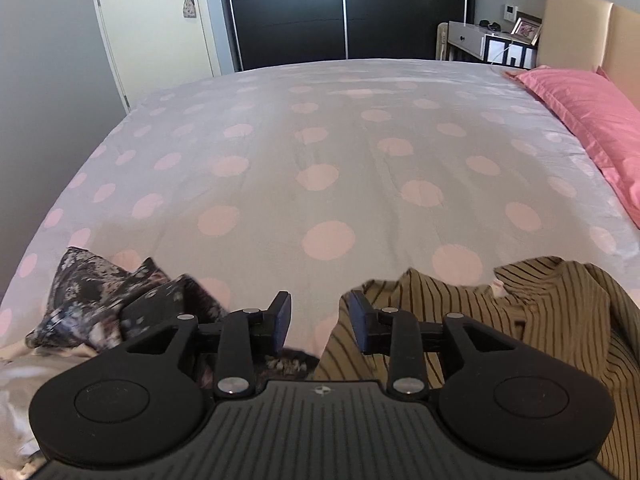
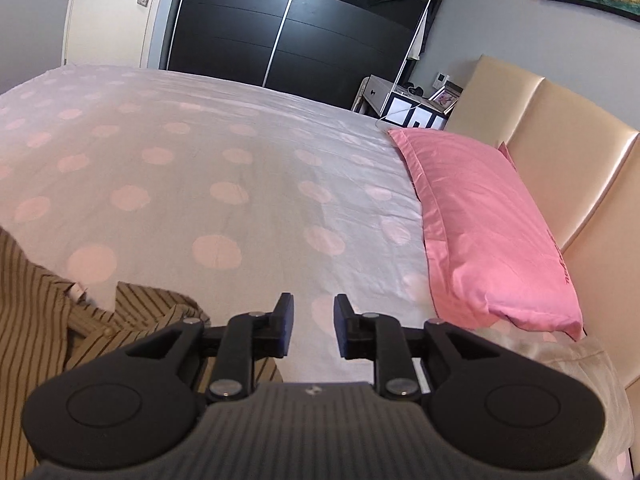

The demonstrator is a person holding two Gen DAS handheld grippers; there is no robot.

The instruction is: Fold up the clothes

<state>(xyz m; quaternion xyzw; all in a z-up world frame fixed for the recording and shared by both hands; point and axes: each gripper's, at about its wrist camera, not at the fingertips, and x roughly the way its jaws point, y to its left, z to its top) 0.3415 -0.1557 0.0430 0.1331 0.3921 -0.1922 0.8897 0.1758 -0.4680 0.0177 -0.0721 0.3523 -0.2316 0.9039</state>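
A crumpled tan shirt with dark stripes lies at the near edge of the bed, low right in the left wrist view; the striped shirt also shows low left in the right wrist view. A dark floral garment lies bunched at the lower left. My left gripper hovers open between the two garments, holding nothing. My right gripper is open too, over bare bedcover just right of the shirt.
The bed has a pale cover with pink dots. A pink pillow lies along the beige headboard on the right. A dark wardrobe, a door and a bedside table stand beyond the bed.
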